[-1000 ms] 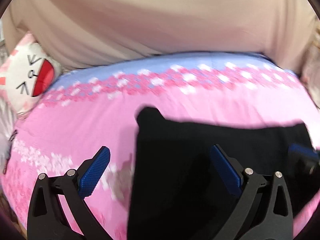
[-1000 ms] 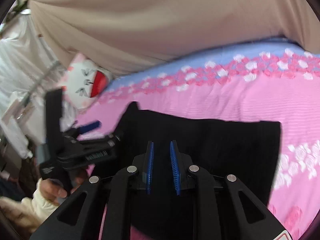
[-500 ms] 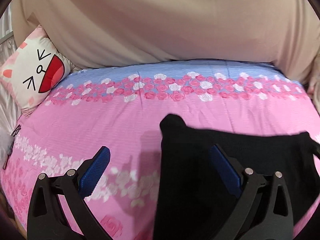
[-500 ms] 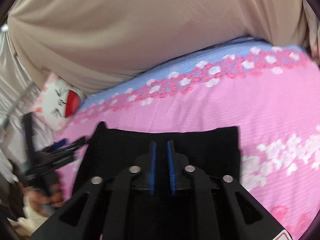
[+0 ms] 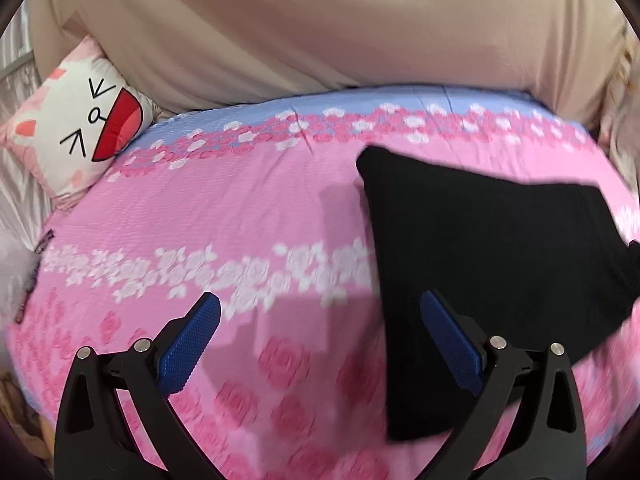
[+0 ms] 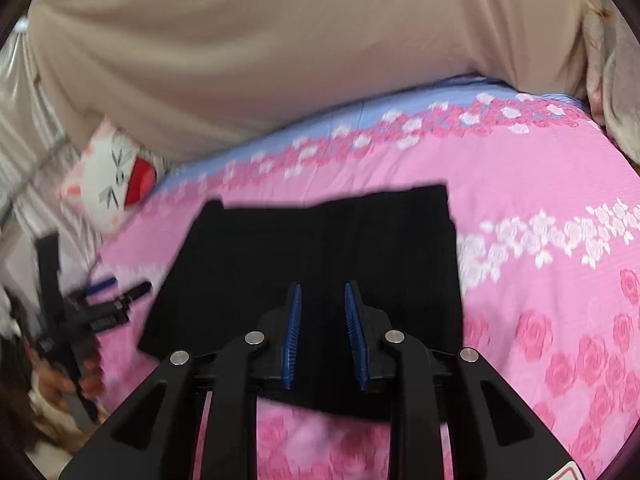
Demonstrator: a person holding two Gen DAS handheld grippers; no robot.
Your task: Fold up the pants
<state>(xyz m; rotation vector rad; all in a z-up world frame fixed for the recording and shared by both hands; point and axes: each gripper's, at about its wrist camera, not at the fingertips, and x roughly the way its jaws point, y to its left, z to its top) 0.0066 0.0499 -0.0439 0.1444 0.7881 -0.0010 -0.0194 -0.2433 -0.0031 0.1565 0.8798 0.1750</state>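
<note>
The black pants [image 5: 480, 248] lie folded into a rectangle on the pink floral bed sheet [image 5: 200, 216]. They also show in the right wrist view [image 6: 320, 248]. My left gripper [image 5: 320, 308] is wide open and empty, above the sheet to the left of the pants, with its right finger [image 5: 448, 336] over the pants' left edge. It shows at the far left of the right wrist view [image 6: 116, 292]. My right gripper [image 6: 323, 300] hovers over the near edge of the pants with its jaws partly open and nothing between them.
A white cat-face pillow [image 5: 80, 120] lies at the bed's far left corner and also shows in the right wrist view [image 6: 116, 184]. A beige curtain [image 5: 320, 32] hangs behind the bed. Grey fabric [image 6: 616, 80] is at the far right.
My left gripper has moved left, off the pants. My right gripper's jaws have parted from nearly shut to partly open, and it has drawn back from the pants.
</note>
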